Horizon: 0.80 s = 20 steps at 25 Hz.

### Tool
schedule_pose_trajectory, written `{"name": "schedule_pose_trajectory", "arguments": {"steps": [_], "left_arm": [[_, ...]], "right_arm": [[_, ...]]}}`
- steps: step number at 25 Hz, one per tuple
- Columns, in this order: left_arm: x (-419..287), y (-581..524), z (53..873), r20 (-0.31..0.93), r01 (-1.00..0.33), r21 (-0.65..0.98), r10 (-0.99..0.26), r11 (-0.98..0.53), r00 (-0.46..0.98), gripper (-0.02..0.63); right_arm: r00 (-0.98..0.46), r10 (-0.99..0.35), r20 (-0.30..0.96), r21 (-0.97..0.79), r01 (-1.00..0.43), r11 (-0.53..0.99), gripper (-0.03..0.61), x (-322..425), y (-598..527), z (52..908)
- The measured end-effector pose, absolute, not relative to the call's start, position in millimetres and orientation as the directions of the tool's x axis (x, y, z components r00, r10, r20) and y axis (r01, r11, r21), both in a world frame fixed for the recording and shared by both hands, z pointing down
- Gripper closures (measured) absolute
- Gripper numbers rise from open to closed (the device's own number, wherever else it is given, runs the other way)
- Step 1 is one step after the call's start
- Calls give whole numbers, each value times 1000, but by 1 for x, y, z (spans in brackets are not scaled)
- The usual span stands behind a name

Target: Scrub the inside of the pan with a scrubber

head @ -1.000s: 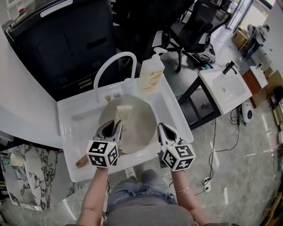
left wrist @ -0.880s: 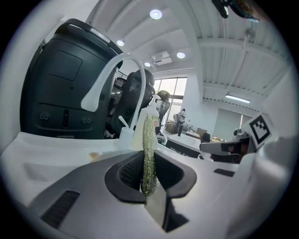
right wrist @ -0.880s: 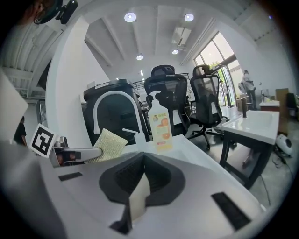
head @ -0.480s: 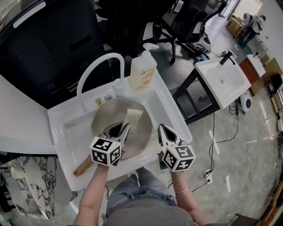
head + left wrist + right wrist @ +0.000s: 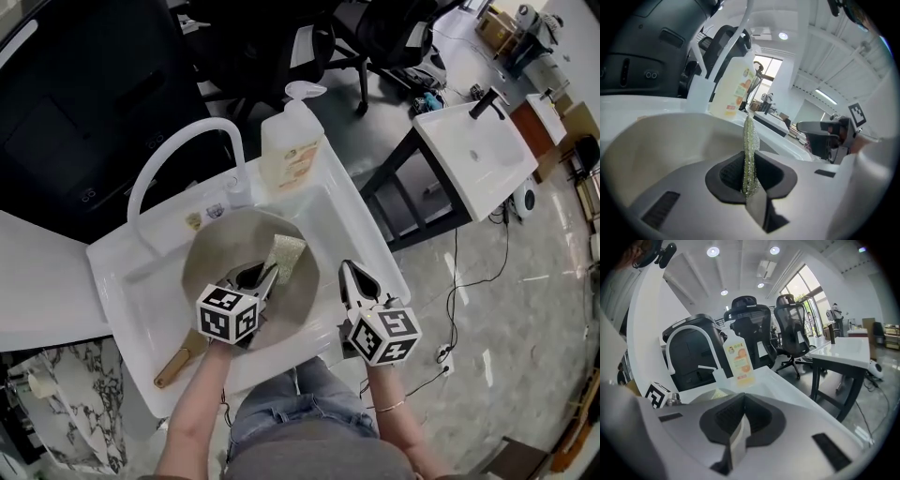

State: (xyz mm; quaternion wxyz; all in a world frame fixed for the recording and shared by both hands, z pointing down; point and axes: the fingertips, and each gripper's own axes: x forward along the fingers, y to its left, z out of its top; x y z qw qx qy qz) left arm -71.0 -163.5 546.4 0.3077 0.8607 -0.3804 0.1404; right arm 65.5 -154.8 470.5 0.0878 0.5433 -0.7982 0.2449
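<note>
Scrubber (image 5: 284, 255), thin gold-green mesh sheet, was pinched edgewise by left gripper (image 5: 265, 274) over round grey metal pan (image 5: 208, 255). Right gripper (image 5: 349, 272) sat pressed together beside pan. Limp sheet could fold and slip free.

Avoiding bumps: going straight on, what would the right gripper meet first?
Likely the soap bottle standing at the sink's back edge, though depth is unclear.

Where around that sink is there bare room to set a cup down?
The white counter left of the sink is bare, as is the sink floor between its left wall and the pan. The back rim is crowded by faucet and soap bottle; the left gripper and scrubber occupy the pan.
</note>
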Motion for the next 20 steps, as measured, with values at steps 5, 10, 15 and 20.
{"name": "schedule_pose_trajectory", "arguments": {"steps": [5, 10, 15, 20], "left_arm": [[-80, -184, 577, 508, -789, 417, -604, -450, 613, 554], [-85, -199, 596, 536, -833, 372, -638, -410, 553, 554], [-91, -220, 600, 539, -878, 299, -693, -374, 479, 554], [-107, -242, 601, 543, -925, 202, -749, -322, 380, 554]], "right_arm": [[-406, -809, 425, -305, -906, 294, 568, 62, -164, 479], [-416, -796, 440, -312, -902, 300, 568, 61, -170, 485], [-418, -790, 448, -316, -901, 298, 568, 65, -176, 488], [-432, -782, 449, -323, -895, 309, 568, 63, -179, 489]]}}
